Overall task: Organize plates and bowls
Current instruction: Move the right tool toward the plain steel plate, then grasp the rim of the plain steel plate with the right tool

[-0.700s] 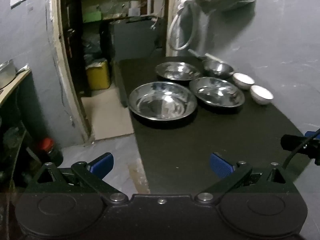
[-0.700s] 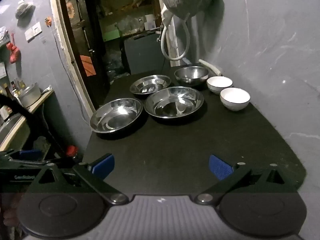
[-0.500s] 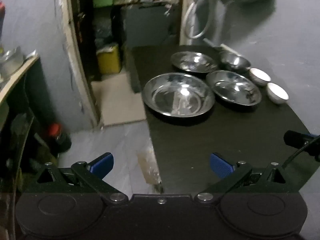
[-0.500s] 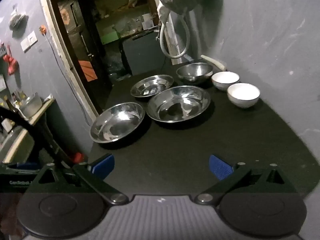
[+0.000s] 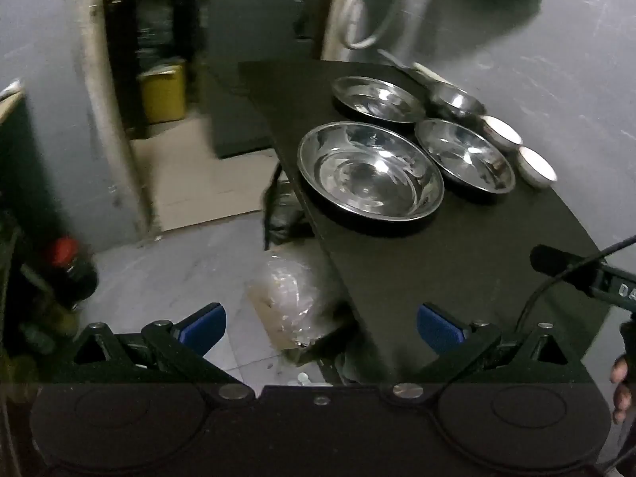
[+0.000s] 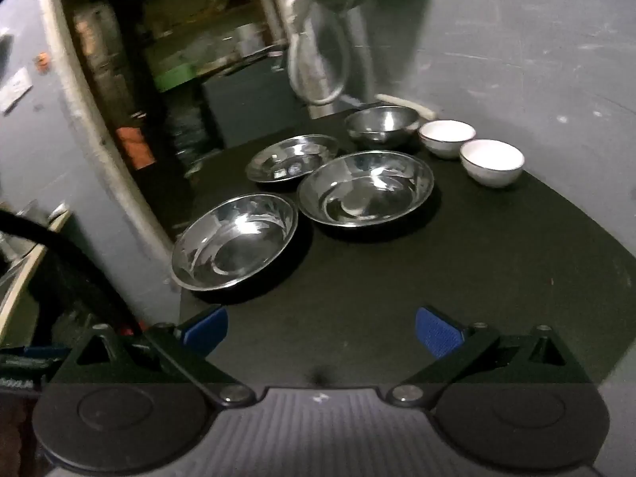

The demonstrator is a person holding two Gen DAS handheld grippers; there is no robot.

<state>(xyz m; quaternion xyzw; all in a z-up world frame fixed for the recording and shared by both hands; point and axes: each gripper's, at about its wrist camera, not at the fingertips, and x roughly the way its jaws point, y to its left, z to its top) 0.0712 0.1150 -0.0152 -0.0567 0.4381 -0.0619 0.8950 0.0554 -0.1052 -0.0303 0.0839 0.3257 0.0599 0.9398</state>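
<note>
Steel plates (image 6: 363, 189), white bowls (image 6: 491, 161) on black table (image 6: 457, 278); both hand-held grippers (image 5: 320, 324) (image 6: 320, 328) wide open, empty; no legible writing

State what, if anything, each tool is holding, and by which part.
Nothing is held. The left tool and right tool are both open and empty, short of the steel plates and white bowls.

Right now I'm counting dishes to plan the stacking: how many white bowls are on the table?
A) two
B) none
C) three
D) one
A: two white bowls sit side by side near the wall, next to the steel bowl; the other dishes on the table are steel.
</note>
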